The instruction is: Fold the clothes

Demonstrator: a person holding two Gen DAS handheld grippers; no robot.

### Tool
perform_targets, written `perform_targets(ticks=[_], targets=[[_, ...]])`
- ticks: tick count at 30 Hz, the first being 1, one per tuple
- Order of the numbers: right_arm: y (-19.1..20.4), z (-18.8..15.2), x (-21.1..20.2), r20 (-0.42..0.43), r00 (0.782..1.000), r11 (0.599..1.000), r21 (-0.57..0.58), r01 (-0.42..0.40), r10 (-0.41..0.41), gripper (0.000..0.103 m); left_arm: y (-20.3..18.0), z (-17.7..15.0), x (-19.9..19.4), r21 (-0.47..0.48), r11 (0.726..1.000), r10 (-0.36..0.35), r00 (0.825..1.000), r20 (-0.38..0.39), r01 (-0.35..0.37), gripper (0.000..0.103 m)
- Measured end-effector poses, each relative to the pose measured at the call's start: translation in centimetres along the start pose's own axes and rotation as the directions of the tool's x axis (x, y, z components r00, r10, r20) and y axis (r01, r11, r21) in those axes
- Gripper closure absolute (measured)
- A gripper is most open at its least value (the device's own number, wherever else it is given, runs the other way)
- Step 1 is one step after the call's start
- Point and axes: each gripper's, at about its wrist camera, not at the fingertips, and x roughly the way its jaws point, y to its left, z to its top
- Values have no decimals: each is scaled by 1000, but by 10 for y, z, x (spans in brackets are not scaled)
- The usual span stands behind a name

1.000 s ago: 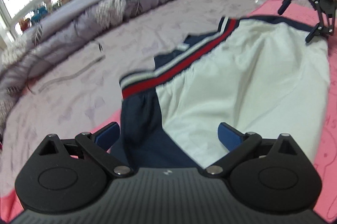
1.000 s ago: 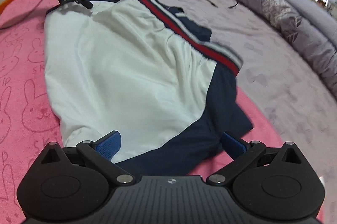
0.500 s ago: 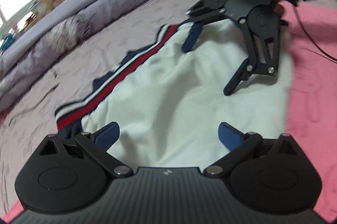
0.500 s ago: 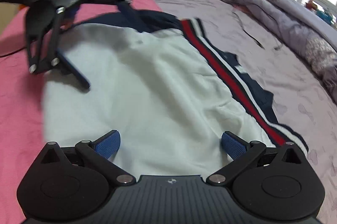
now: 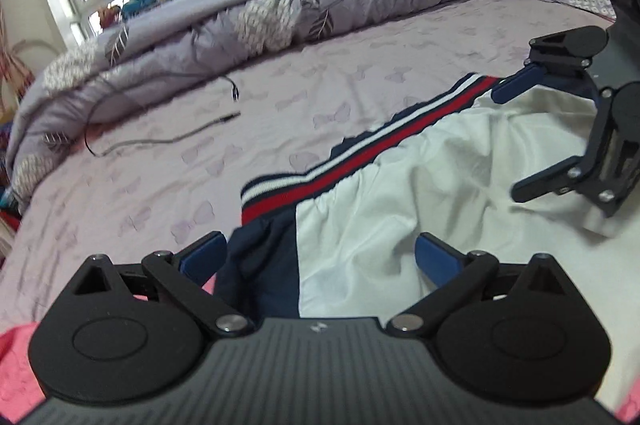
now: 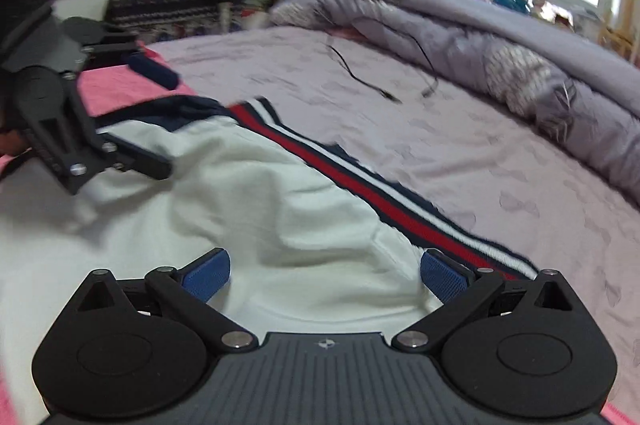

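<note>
White and navy shorts (image 5: pixel 420 185) w/ a red-white-navy striped waistband (image 5: pixel 360 157) lie rumpled on the bed (image 5: pixel 240 129), partly over a pink towel (image 6: pixel 116 87) toward the near edge, waistband running along the side facing the lilac sheet. Fabric looks thin, light & very floppy, so it'll bunch and slide rather than hold a crease; the white panel already humps up in soft ridges between the two tools. The elastic waistband is prob. the thickest, least slippery bit, so corners there or at the hem edges seem the best places to pinch; a grab mid-panel would likely just lift a tent of cloth. Left gripper (image 5: pixel 320 257) is spread wide, blue pads either side of the navy/white seam, nothing pinched between them; whether the pads touch the cloth I can't tell. Right gripper (image 6: pixel 324 271) is also wide apart, hovering low over the white panel near the waistband, holding nothing; in the left view it sits at the far end of the shorts, fingers splayed above the fabric. No containers in play; only a patterned box-like thing sits blurred at the bed's far end, contents not readable. A black cable (image 5: pixel 160 141) lies on the sheet well apart from the shorts, and a rolled quilt (image 5: pixel 300 13) lines the far edge by the window.
</note>
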Motion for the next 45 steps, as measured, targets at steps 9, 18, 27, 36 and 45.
perform_targets(ticks=[9, 18, 27, 36, 45], targets=[[62, -45, -62, -35, 990, 974, 178, 142, -138, 0, -59, 19, -34, 28, 999, -19, 1000, -13, 19, 0], [81, -86, -53, -110, 959, 858, 427, 283, -262, 0, -94, 40, 69, -29, 990, 129, 963, -237, -140, 0], [76, -84, -50, -117, 955, 851, 434, 297, -274, 0, -49, 71, 141, -247, 938, 151, 927, -342, -244, 0], [80, -84, -53, -123, 953, 850, 430, 303, -277, 0, -35, 81, 63, -249, 945, 153, 959, -238, -213, 1], [81, -82, -55, -125, 953, 849, 433, 302, -275, 0, -89, 16, -30, -96, 984, 140, 982, -127, -153, 1]])
